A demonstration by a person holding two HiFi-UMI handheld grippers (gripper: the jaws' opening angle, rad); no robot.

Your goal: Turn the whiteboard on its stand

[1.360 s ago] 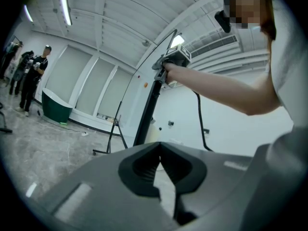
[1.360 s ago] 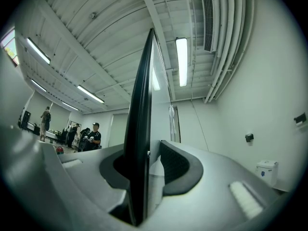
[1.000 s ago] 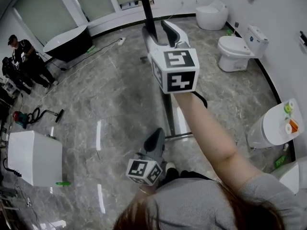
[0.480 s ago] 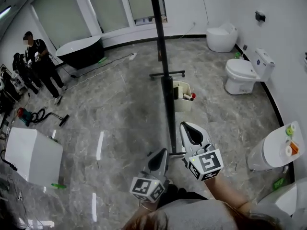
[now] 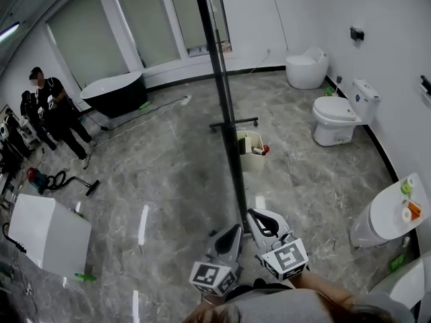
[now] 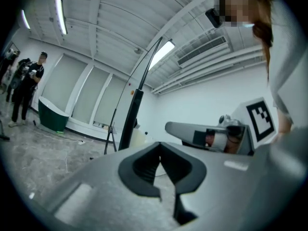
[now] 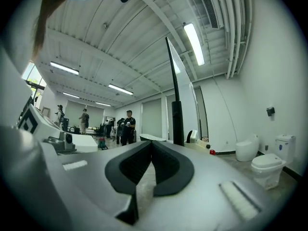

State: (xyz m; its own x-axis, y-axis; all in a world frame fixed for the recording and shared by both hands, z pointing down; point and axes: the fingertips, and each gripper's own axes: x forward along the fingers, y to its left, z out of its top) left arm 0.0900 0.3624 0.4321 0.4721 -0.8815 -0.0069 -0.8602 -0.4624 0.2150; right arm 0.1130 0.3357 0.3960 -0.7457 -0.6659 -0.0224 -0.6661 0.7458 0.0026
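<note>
Both grippers, two in all, sit low and close to us, side by side; the left gripper (image 5: 229, 233) has its jaws pressed together with nothing between them, and the right gripper (image 5: 261, 219) is closed the same way, holding nothing; each gripper view shows us dark pads meeting at the tips and only floor beyond. Just past the two tips rises the stand (image 5: 237, 180), one dark post, apart from both grippers; the whiteboard (image 5: 215, 52) is up on it, turned edge-on to us, so we see it as a thin dark line running out of the top of the head view. Beside the post we count one pale bin (image 5: 248, 150) with a red thing inside; behind it lies one crossbar foot (image 5: 233, 122). To our left stands one white box (image 5: 47, 231); to our right, one white fixture (image 5: 384, 207) with small things on top. Farther on, along the right wall, we count two toilets, one with a tank (image 5: 340, 116) and one rounded (image 5: 306, 66); at the far left, one black bathtub (image 5: 111, 89) and two people (image 5: 50, 99) in dark clothes.
</note>
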